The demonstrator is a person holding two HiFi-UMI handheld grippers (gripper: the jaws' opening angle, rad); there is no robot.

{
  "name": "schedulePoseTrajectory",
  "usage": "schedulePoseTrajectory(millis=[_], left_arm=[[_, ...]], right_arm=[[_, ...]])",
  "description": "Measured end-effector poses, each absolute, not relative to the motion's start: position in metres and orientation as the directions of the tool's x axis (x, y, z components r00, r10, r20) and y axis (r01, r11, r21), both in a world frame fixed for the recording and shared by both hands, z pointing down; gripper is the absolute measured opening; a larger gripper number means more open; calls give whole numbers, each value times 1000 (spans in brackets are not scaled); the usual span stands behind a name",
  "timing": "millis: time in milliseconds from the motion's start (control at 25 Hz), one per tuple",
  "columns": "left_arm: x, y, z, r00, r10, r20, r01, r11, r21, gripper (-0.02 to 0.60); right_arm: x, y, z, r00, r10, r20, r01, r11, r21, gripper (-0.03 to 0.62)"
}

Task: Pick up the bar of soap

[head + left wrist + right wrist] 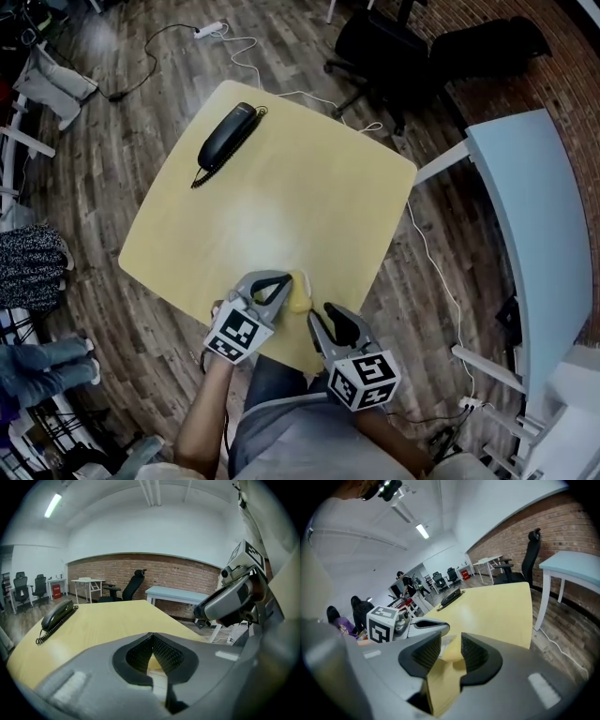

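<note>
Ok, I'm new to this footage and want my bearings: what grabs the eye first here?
At the near edge of the pale yellow table, the left gripper and the right gripper, its jaws apart, flank a yellow bar of soap by their tips. Near the far left corner lies a black telephone handset.
</note>
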State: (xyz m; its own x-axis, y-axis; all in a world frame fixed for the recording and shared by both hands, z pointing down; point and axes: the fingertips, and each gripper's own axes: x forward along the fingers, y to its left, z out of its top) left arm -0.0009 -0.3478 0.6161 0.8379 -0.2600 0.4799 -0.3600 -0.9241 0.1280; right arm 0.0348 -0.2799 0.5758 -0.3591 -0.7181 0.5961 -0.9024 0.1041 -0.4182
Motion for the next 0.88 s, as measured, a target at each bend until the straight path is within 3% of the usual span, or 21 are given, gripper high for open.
schedulePoseTrajectory(millis=[440,600,760,880], left_arm=[[-6,-339,645,820,-249,515,-300,-954,17,4],[-9,-338,649,823,-243,514,-295,-955,20,3],[-9,-336,652,824,-249,509,-308,-951,34,3],[-8,-335,656,824,-251,509,-319,-946,50,3]], right_arm=[[15,-279,642,-344,-690,637,-743,-214,-634,265],[11,-286,650,-348,-700,624,-666,-284,-690,232],[14,-287,642,-334,-700,632,-707,-257,-659,170],[15,-291,639,-338,-699,630,-732,-226,-643,160]])
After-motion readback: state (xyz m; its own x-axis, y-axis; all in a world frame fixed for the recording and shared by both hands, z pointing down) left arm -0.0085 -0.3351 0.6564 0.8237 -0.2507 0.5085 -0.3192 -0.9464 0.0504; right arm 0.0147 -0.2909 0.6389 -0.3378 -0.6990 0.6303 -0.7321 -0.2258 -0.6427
